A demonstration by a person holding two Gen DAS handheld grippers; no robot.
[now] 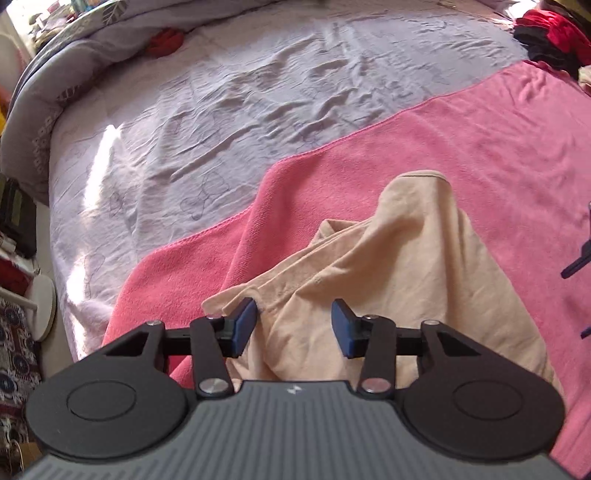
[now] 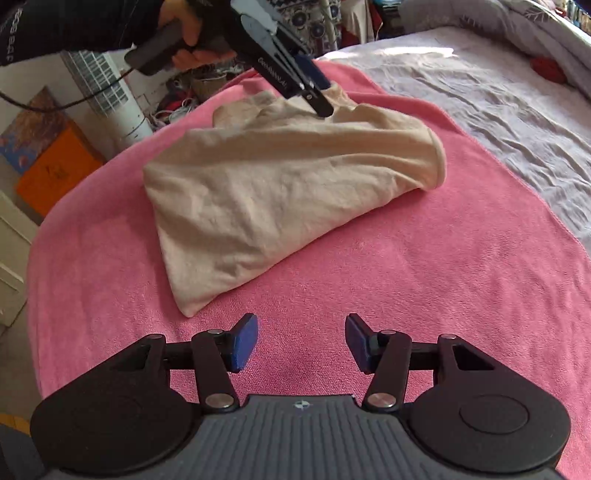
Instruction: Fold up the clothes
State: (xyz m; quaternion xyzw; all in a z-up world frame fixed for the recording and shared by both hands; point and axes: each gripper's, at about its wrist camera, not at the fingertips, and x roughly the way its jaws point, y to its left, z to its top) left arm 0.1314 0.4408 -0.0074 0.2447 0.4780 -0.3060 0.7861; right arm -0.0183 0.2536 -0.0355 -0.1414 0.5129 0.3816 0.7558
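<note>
Beige garment (image 2: pixel 280 184) lay bunched on the pink towel (image 2: pixel 406 266), roughly triangular, creased, one rolled hem at its right end, a narrow corner pointing near. Right gripper (image 2: pixel 301 343) hung over bare towel just short of that corner, jaws apart, nothing between the blue pads (image 2: pixel 243 343). Left gripper (image 1: pixel 293 326) sat over the garment's far left edge, jaws apart; fabric was bunched in the gap and touched the left pad (image 1: pixel 243 325), the other pad stood clear. A hand (image 2: pixel 184 33) in a dark sleeve held that tool. Beyond the towel: wrinkled pale lilac bedsheet (image 1: pixel 240 92), grey quilt (image 1: pixel 74 62) at the far edge.
</note>
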